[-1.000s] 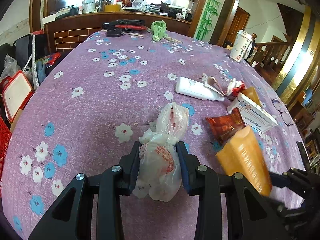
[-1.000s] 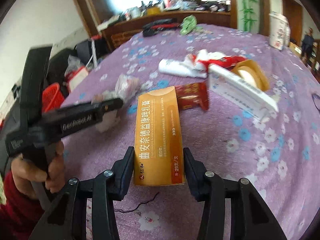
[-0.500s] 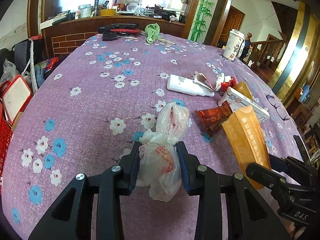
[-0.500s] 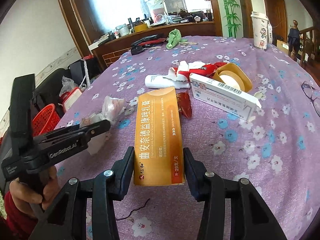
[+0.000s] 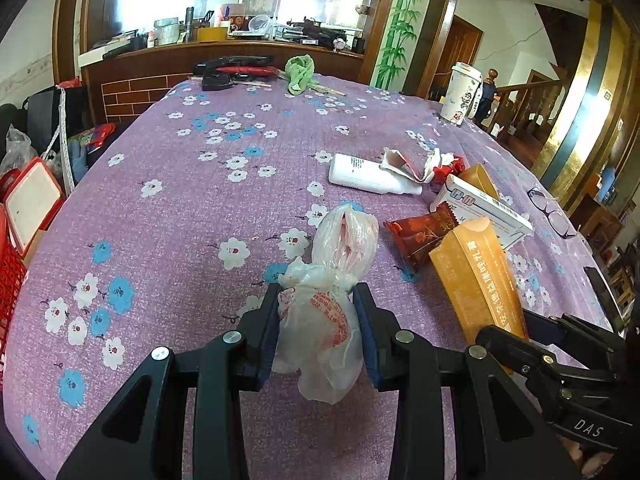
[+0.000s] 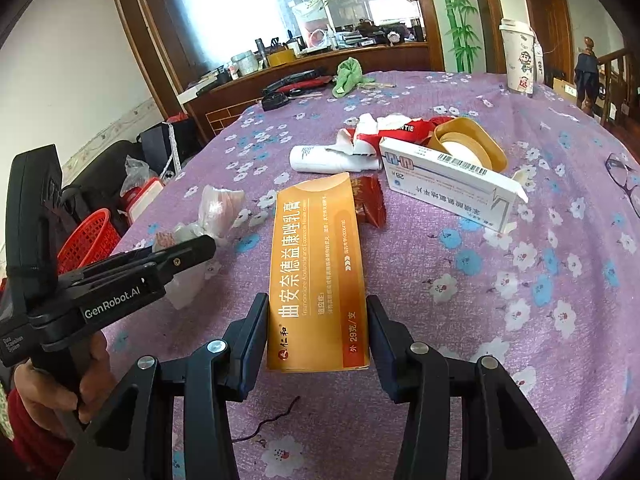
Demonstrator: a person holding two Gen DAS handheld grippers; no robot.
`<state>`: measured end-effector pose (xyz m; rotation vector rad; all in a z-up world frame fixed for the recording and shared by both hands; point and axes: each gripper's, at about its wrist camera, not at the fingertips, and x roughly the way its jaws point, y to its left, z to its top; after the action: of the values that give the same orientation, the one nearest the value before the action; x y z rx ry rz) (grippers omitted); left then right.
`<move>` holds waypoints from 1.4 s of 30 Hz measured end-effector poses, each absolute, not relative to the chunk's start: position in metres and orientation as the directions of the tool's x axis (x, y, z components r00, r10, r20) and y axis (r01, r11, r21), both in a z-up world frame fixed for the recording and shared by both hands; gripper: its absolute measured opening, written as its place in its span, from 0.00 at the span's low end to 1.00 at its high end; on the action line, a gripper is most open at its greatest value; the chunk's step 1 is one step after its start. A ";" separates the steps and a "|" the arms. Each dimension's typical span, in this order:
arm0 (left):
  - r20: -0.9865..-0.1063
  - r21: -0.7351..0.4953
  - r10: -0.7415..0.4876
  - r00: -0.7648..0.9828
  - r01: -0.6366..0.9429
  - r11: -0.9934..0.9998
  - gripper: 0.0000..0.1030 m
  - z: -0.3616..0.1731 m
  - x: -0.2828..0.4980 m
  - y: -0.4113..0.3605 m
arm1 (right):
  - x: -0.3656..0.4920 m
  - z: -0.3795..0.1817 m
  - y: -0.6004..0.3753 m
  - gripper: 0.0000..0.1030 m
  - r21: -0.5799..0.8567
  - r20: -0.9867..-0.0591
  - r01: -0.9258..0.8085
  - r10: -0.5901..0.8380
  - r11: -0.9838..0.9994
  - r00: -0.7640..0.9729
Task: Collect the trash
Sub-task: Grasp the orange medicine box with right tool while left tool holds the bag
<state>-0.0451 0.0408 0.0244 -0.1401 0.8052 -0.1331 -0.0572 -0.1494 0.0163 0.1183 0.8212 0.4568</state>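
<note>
1. Plastic bag (image 5: 320, 320): crumpled, translucent white with red print, knotted near its middle; pinched between the fingers of the left gripper (image 5: 318, 332), its lower end hanging free above the tablecloth (image 5: 180, 216).
2. Orange carton (image 6: 318, 276): long, flat, printed with white Chinese characters; clamped by its near end between the fingers of the right gripper (image 6: 318, 336), its far end pointing toward the middle of the table. In the left wrist view the same carton (image 5: 478, 280) stands just to the right of the bag, the two apart.
3. Red snack wrapper (image 5: 420, 232): lying flat on the cloth just beyond the carton's far end; whether anything is inside cannot be told.
4. White medicine box (image 6: 448, 180): on its long side beyond the wrapper, blue lettering and a barcode showing, its right end flap open; contents not visible.
5. Orange lid-like tub (image 6: 468, 144): tipped on its side behind the white box, touching it, opening toward the camera, with a pale disc inside.
6. White bottle (image 5: 370, 176): lying on its side left of the box, with torn red-and-white wrappers (image 6: 384, 132) partly over its right end.
7. Paper cup (image 5: 460, 92): upright with lid on, at the far right edge of the table.
8. Eyeglasses (image 5: 554, 214): on the cloth, right of the box.
9. Green cloth (image 5: 300, 72): bunched at the far edge.
10. Red basket (image 6: 90, 240): on the floor left of the table; contents not visible.
</note>
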 end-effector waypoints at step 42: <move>-0.560 -0.205 -0.112 0.821 -0.006 0.979 0.33 0.122 -0.146 0.112 | -0.105 0.137 -0.082 0.49 0.227 -0.583 -0.469 0.505 0.854 0.637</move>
<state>-0.1464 0.1123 0.1220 -0.2021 0.6064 -0.0566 -0.1053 -0.0818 0.1374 0.0555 0.6829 0.5563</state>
